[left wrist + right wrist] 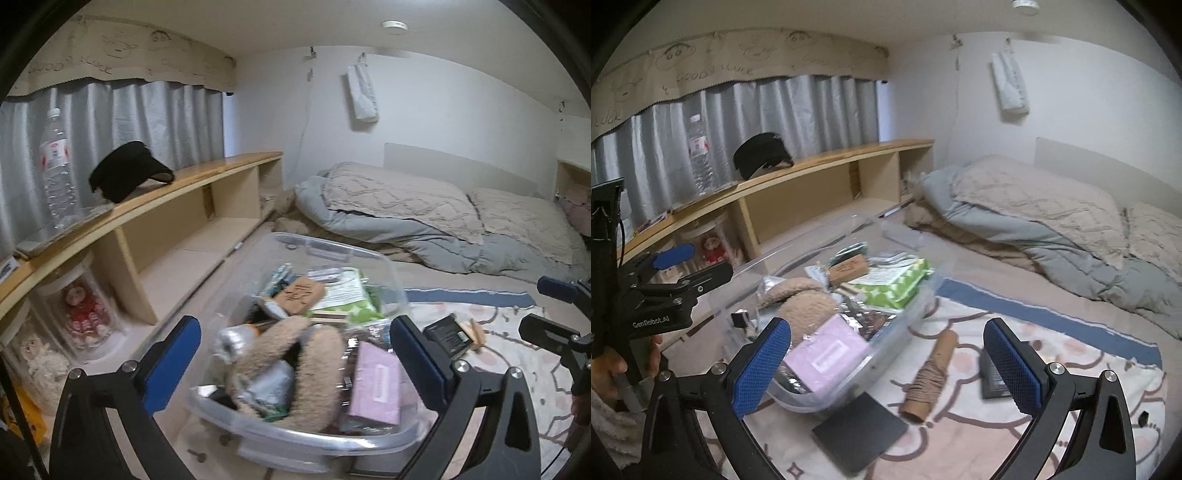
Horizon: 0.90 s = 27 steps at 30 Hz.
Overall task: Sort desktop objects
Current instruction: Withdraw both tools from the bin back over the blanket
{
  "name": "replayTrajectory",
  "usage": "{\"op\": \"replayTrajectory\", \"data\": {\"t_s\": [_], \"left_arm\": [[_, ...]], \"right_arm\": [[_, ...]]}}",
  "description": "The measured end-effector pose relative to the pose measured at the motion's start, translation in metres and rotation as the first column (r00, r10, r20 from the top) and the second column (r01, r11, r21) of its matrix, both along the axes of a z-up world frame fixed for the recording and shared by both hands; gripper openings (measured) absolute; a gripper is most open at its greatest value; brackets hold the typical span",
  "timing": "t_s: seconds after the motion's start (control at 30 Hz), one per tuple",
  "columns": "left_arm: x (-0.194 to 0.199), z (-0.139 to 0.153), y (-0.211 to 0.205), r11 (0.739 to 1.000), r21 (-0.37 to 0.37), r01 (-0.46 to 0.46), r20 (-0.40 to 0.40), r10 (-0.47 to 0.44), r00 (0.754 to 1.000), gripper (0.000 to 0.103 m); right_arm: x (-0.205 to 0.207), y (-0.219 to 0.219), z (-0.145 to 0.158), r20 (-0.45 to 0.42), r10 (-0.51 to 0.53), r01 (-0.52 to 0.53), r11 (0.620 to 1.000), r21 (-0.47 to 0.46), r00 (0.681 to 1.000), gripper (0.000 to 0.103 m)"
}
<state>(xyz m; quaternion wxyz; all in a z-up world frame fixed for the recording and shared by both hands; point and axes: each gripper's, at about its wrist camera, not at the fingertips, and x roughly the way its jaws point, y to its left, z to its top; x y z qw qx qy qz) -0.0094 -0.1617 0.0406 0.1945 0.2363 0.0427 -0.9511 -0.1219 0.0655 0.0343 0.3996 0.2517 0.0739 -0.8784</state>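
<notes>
From the left wrist camera, the left gripper [295, 350] hangs with its blue-padded fingers [171, 360] spread wide and nothing between the pads, aimed down at a clear plastic storage bin [388, 266] on the bedding. The bin is already crowded: a tan fuzzy plush loop [321, 365], a pale pink rectangular box [376, 384], a green-and-white patterned packet [354, 295] and a small brown cardboard tag [299, 293] lie heaped together, apparently gathered there so the loose clutter ends in one place. Just right of the bin, a small black boxy device [445, 334] rests on the pink-and-white patterned blanket [517, 354], seemingly not yet sorted. The right gripper [554, 306] shows at the frame's edge, off to the side of the bin. Behind, a clear plastic water bottle [55, 166] and a black cap [129, 173] sit on a long wooden shelf [207, 170].

From the right wrist camera, the right gripper [886, 365] also stands fully spread and empty, held over the blanket beside the bin's near corner. Between and beyond its fingers lie the items that likely remain: a brown cardboard tube wound with twine [932, 373], a flat dark grey square pad [860, 432] touching the bin's base, and the black device partly hidden behind the right finger. The left gripper [690, 264] hovers at the bin's far side, gripped by a person's hand [613, 363]. With both sets of fingers empty, the next pick looks to be among the blanket items.
</notes>
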Motion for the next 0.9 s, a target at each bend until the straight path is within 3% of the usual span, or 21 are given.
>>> {"op": "replayTrajectory", "data": {"t_s": [0.63, 0.9], "left_arm": [[-0.052, 0.001, 0.076, 0.991, 0.025, 0.133, -0.054, -0.132, 0.99, 0.103], [-0.069, -0.006, 0.104, 0.984, 0.022, 0.177, -0.059, -0.176, 0.983, 0.103]], "right_arm": [[-0.028, 0.08, -0.014, -0.061, -0.227, 0.224, 0.973, -0.058, 0.972, 0.103], [-0.05, 0.108, -0.027, -0.001, -0.306, 0.305, 0.949, -0.085, 0.952, 0.103]]}}
